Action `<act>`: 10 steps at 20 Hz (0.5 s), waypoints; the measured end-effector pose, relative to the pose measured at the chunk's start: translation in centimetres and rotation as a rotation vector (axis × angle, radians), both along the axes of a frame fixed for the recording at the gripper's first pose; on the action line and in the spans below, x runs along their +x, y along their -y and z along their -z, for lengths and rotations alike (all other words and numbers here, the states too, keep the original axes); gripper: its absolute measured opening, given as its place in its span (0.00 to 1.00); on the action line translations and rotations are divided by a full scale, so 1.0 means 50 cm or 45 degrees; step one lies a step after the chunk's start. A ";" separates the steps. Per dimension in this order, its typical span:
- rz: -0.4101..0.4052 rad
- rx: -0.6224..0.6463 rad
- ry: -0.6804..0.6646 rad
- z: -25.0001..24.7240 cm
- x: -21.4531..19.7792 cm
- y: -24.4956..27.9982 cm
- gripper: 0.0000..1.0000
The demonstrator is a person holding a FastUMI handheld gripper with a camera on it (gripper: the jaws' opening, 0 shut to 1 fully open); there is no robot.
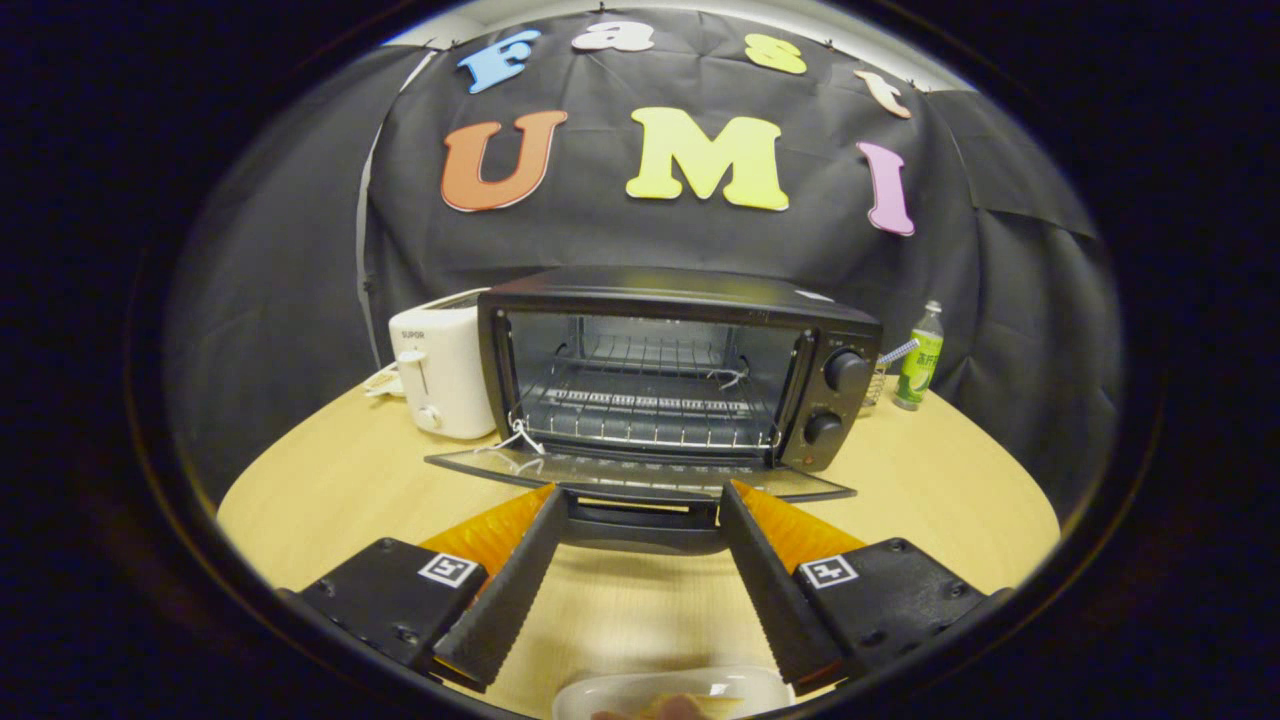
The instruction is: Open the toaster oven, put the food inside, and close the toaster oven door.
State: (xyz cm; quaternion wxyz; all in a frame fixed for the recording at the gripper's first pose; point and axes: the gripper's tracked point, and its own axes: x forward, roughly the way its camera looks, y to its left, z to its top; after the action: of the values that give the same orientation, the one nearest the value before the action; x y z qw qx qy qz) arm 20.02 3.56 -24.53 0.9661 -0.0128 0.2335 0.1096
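I held the hand-held gripper (640,495) low and level over the worktop (330,490), its fingers spread wide and gripping nothing. Their tips flanked the handle (640,520) of the toaster oven (670,365) door (640,475), which lay fully open. The food container (675,692) sat below the fingers.

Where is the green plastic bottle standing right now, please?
In the gripper view, the green plastic bottle stands upright on the wooden table, just beyond the black toaster oven's knob side, far beyond the open, empty hand-held gripper.
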 end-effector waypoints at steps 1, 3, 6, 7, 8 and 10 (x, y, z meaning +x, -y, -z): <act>-0.005 0.005 -0.020 0.010 -0.003 0.001 1.00; -0.005 0.038 -0.091 0.034 -0.015 0.003 1.00; 0.004 0.060 -0.188 0.062 -0.016 0.014 1.00; 0.006 0.074 -0.198 0.060 -0.017 0.015 1.00; 0.009 0.082 -0.201 0.060 -0.022 0.015 1.00; 0.019 0.090 -0.202 0.047 -0.059 0.025 1.00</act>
State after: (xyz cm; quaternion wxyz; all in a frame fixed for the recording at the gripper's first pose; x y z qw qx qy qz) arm 17.09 2.32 -26.89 0.9452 0.0317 0.3054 0.1113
